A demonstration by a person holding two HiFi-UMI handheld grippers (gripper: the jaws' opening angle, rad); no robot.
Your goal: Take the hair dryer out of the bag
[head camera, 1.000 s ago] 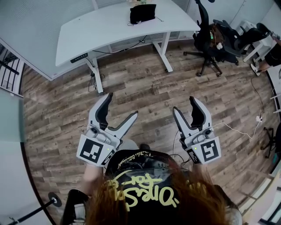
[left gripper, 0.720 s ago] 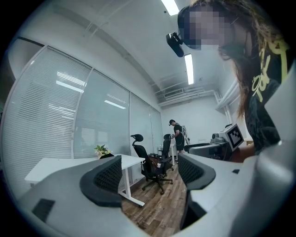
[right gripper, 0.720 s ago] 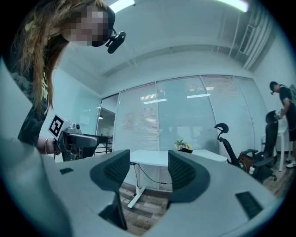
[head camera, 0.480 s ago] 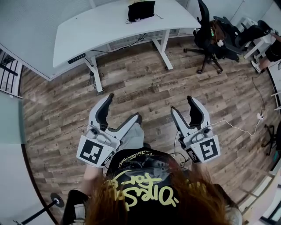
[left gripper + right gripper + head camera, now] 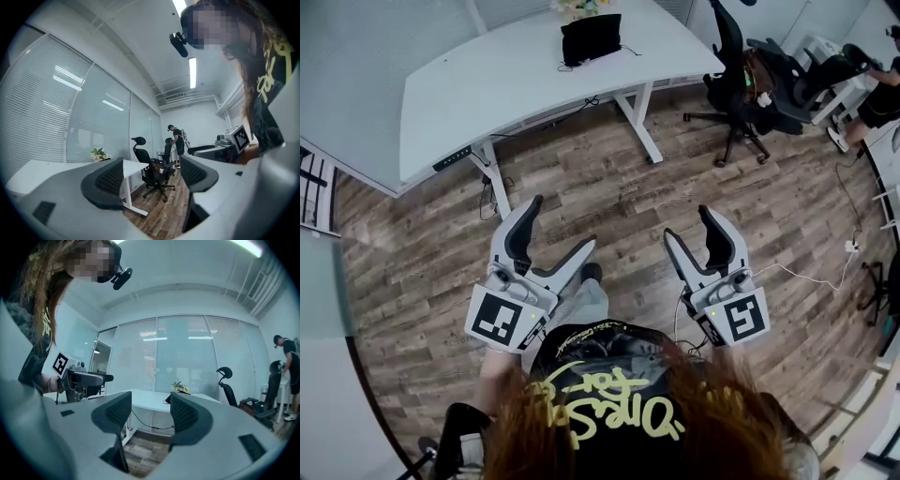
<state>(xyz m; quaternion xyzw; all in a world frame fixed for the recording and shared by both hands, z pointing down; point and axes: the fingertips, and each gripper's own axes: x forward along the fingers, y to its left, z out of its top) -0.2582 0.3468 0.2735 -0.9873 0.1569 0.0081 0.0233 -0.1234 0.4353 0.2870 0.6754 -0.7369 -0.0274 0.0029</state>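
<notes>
The left gripper has its jaws spread wide, and its own view shows nothing between them but the room beyond. The right gripper is likewise spread and empty. Both hang side by side over the wooden floor, just in front of the person's chest, well apart from the table and short of its near edge.

The black bag stands upright at the table's far edge, right of the middle, with a thin cord trailing off its right side onto the tabletop. The hair dryer does not show in any view. Flowers stand just behind the bag. A black chair stands on the floor off the table's right end. A second person stands beyond it.
</notes>
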